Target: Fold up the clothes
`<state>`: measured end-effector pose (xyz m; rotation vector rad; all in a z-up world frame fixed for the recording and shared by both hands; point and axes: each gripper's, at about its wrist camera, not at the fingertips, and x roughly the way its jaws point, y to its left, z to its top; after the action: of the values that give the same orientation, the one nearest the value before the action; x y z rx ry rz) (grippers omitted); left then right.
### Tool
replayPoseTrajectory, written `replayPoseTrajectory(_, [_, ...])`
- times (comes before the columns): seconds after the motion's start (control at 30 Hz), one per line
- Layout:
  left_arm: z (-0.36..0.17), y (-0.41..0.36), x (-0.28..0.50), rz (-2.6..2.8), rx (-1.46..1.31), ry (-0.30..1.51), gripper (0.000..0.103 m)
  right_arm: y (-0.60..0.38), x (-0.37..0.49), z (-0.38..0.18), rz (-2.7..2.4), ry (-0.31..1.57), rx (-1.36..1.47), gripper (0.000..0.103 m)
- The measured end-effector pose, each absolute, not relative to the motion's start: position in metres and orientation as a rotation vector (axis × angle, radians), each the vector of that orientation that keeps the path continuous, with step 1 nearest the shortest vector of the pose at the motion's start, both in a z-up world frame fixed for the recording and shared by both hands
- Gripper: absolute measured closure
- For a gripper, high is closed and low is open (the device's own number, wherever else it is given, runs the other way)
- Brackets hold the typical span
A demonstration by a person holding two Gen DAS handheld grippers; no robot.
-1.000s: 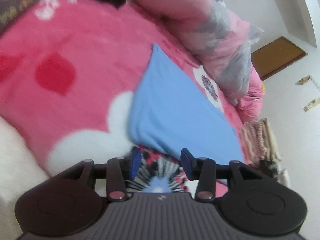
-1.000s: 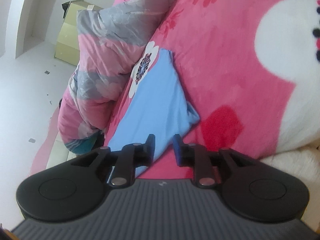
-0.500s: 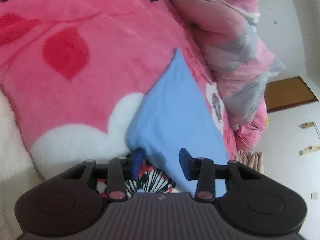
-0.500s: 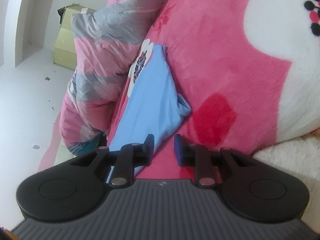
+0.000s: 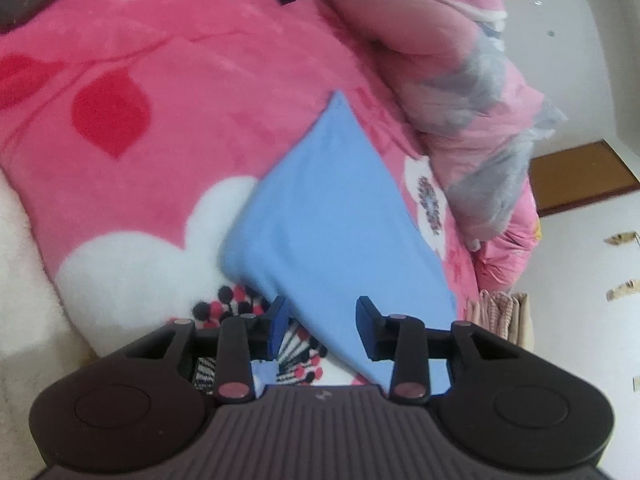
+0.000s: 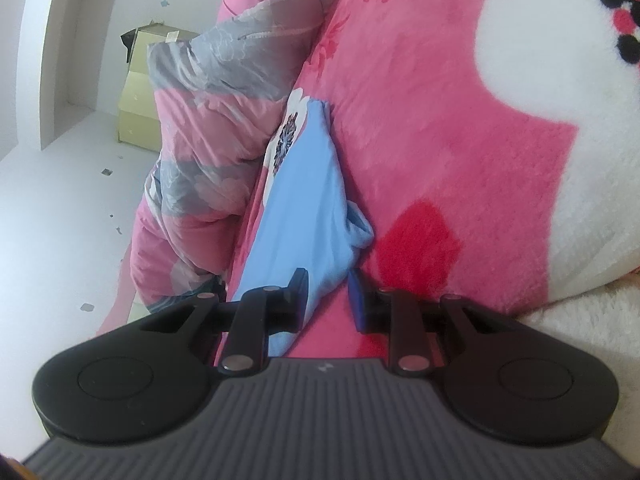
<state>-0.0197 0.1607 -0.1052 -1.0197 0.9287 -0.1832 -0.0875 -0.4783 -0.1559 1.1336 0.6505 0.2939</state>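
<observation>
A light blue garment lies folded flat on a pink fleece blanket with white flowers and red leaves. My left gripper is open low over the garment's near corner, and the blue cloth runs between its fingers. In the right wrist view the same blue garment stretches away from me, with a bunched sleeve at its right edge. My right gripper is open with a narrower gap, its fingers on either side of the garment's near edge. Neither gripper pinches the cloth.
A crumpled pink and grey quilt is piled along the far side of the garment, also seen as the quilt. A cardboard box stands on the white floor. Folded striped fabrics sit by the bed edge. White fluffy bedding lies nearby.
My left gripper has moved forward, so the blue cloth's corner now lies between its fingers instead of ahead of them. The right gripper has edged a little closer to the garment's edge.
</observation>
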Motion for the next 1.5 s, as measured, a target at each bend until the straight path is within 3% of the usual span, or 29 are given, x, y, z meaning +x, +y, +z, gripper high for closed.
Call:
replayPoseTrajectory(0.63, [-0.118,0.166,-0.008,-0.078,-1.037,0.978,0.069,-0.48,-0.09,-0.162,0.305,0.612,1.157,0.081])
replayPoseTrajectory(0.73, [-0.121,0.166,-0.006,-0.065,-1.02,0.969,0.079,-0.48,-0.091,-0.163,0.306,0.608,1.158,0.081])
replayPoseTrajectory(0.8, [-0.122,0.165,-0.004,-0.057,-1.003,0.956,0.097,-0.479,-0.091,-0.163,0.306,0.607,1.158,0.081])
replayPoseTrajectory(0.9, [-0.111,0.165,-0.004,-0.1,-0.96,0.88,0.1,-0.479,-0.092,-0.163,0.304,0.608,1.157,0.081])
replayPoseTrajectory(1.03, [-0.072,0.161,-0.02,-0.256,-0.782,0.671,0.1,-0.479,-0.092,-0.163,0.301,0.611,1.154,0.081])
replayPoseTrajectory(1.2, [-0.106,0.177,-0.026,-0.153,-0.746,0.803,0.094,-0.478,-0.092,-0.162,0.297,0.613,1.149,0.082])
replayPoseTrajectory(1.27, [-0.125,0.192,-0.03,-0.1,-0.817,0.837,0.101,-0.477,-0.092,-0.162,0.295,0.614,1.148,0.082])
replayPoseTrajectory(1.33, [-0.127,0.201,-0.036,-0.096,-0.862,0.806,0.099,-0.477,-0.092,-0.161,0.292,0.616,1.143,0.082])
replayPoseTrajectory(1.4, [-0.125,0.208,-0.042,-0.092,-0.879,0.771,0.086,-0.476,-0.093,-0.157,0.284,0.616,1.123,0.081])
replayPoseTrajectory(1.5, [-0.105,0.2,-0.042,-0.129,-0.776,0.726,0.082,-0.475,-0.094,-0.152,0.273,0.614,1.092,0.081])
